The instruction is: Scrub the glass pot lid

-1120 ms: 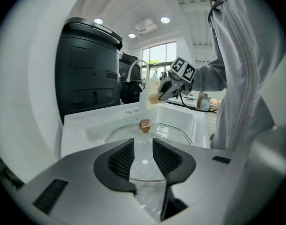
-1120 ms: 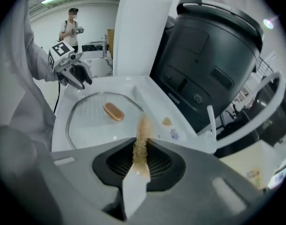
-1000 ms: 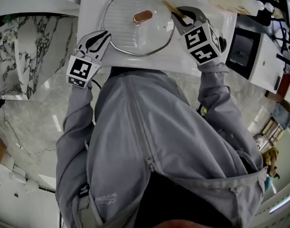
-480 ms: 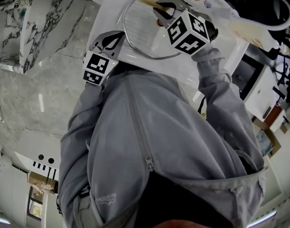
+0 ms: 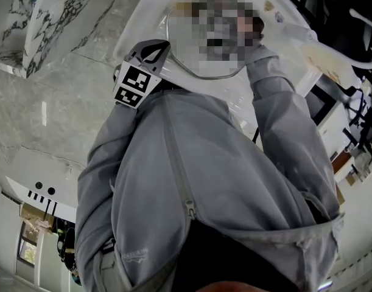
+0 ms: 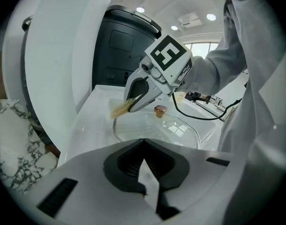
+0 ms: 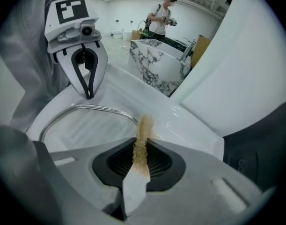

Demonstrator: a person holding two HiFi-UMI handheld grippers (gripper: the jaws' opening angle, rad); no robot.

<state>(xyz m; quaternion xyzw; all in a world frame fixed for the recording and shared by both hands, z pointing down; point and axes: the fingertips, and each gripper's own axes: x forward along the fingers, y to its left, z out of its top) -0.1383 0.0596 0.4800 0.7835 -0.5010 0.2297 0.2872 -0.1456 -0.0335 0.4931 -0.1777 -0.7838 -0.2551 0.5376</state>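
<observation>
My left gripper (image 6: 143, 146) has its jaws pressed together with nothing between them. The right gripper (image 7: 142, 149) pinches a tan scrub pad (image 7: 143, 125). The pad stands on edge between the dark pads, its long axis running straight out along the jaws and past the tips.

The pad's free end hangs over the rim of the lid (image 7: 82, 125), on the side of the lid away from my left gripper. From the right jaws, the glass lies ahead and below, spreading toward the left gripper. Seen from the left side, the pad's tip sits low at the rim, short of the knob (image 6: 160, 109). I cannot tell whether it is touching the glass.

The left jaws point at the opposite rim from just beside it, and I cannot tell if they are touching either. The lid therefore lies between the two grippers. The right one carries the only scrubbing tool, so I judge the stroke belongs to it: drop the pad onto the glass and draw it in toward the knob.

The lid is round clear glass with a bright metal rim and a copper-coloured knob at the centre. It lies flat, knob up, on the white counter (image 6: 93, 111).
</observation>
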